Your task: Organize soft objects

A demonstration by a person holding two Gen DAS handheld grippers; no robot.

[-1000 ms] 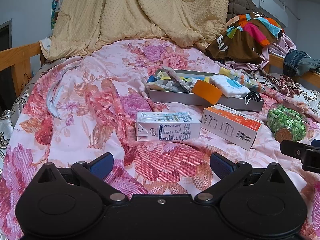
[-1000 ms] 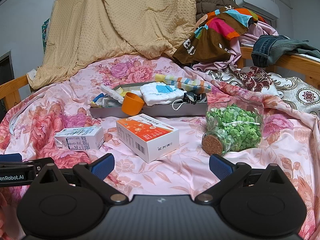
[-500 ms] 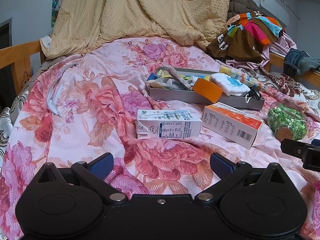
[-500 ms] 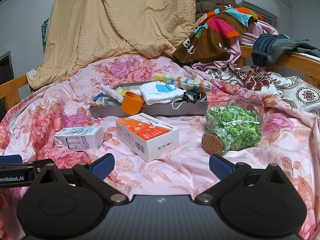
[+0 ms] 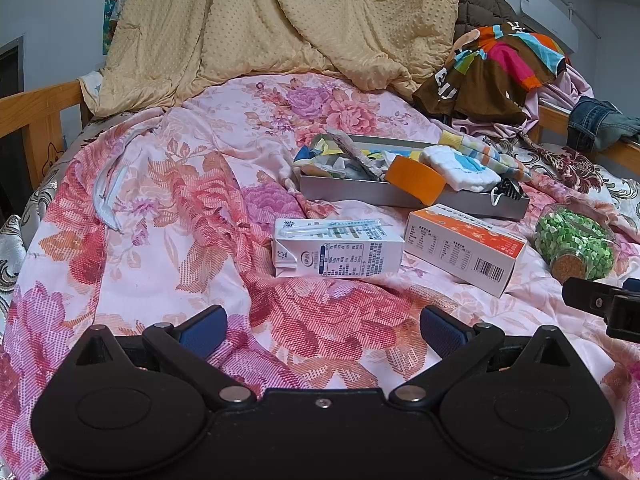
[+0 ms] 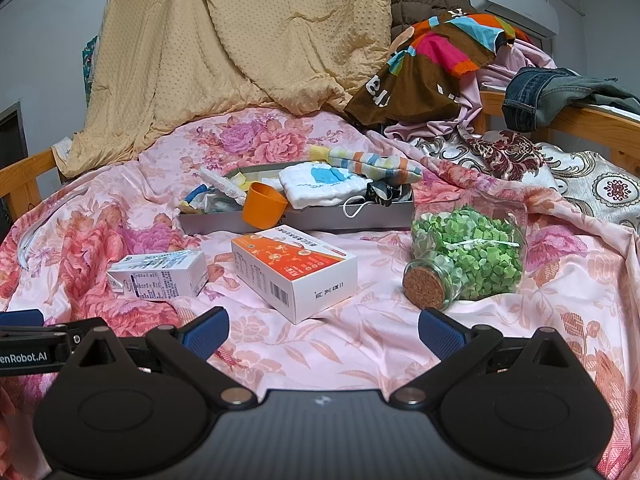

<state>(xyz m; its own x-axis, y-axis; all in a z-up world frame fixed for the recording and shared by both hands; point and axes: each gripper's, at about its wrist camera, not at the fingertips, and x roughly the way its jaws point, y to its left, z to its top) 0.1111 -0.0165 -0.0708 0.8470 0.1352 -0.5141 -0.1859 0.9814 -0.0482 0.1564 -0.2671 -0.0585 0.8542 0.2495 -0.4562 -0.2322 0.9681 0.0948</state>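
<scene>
A grey tray (image 5: 360,192) (image 6: 320,220) lies on the floral bedsheet, holding a white folded cloth (image 5: 460,168) (image 6: 324,186), a striped sock (image 6: 368,162), a black face mask (image 6: 380,192), crumpled wrappers and an orange cup (image 5: 416,178) (image 6: 264,204). A light blue face mask (image 5: 108,196) lies far left on the sheet. My left gripper (image 5: 322,328) hovers open and empty over the sheet, short of the milk carton (image 5: 336,250). My right gripper (image 6: 322,330) is open and empty, before the orange-white box (image 6: 296,268).
A corked glass jar of green paper stars (image 6: 468,256) (image 5: 576,240) lies on its side at right. A yellow quilt (image 6: 240,40), a colourful garment (image 6: 440,52) and jeans (image 6: 540,92) pile at the back. Wooden bed rails (image 5: 36,120) (image 6: 580,124) flank both sides.
The left gripper's view has shifted slightly, with objects sitting a little lower and nearer. The right gripper has barely moved. Both stay open.
</scene>
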